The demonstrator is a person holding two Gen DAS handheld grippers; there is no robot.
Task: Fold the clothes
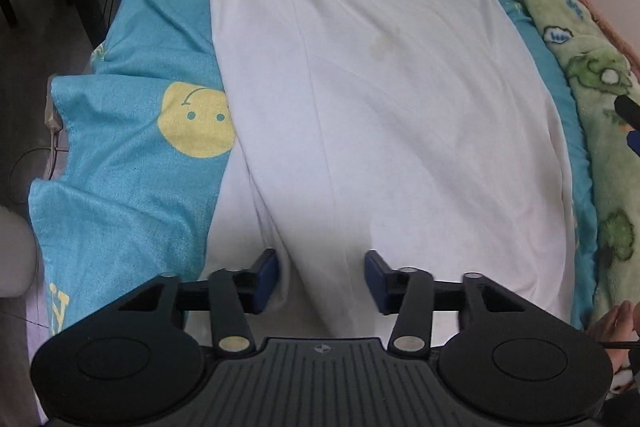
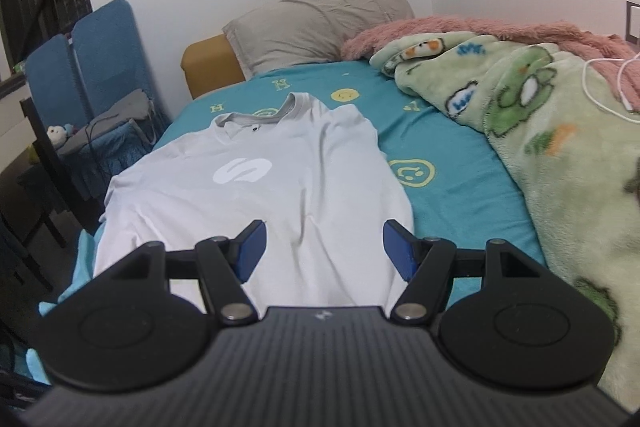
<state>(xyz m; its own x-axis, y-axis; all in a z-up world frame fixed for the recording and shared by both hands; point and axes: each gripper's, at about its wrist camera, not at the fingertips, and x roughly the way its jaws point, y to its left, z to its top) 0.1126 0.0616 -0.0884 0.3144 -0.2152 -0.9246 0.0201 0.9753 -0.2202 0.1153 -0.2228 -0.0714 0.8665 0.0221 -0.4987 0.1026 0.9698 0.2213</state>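
Note:
A white T-shirt (image 1: 380, 99) with a pale logo lies spread lengthwise on the turquoise bedsheet (image 1: 132, 155), collar at the far end. My left gripper (image 1: 322, 277) is open low over the shirt's near hem, its blue pads on either side of a fabric ridge without pinching it. In the right wrist view the same T-shirt (image 2: 272, 195) runs away from me. There my right gripper (image 2: 324, 251) hangs open above the shirt's lower part, nothing between its fingers.
A green cartoon blanket (image 2: 560, 155) and a pink fleece (image 2: 460, 27) are piled along the bed's right side. A grey pillow (image 2: 316, 23) lies at the head. Blue chairs (image 2: 88, 63) stand off the bed's left edge. A person's hand (image 1: 616, 327) shows at the right.

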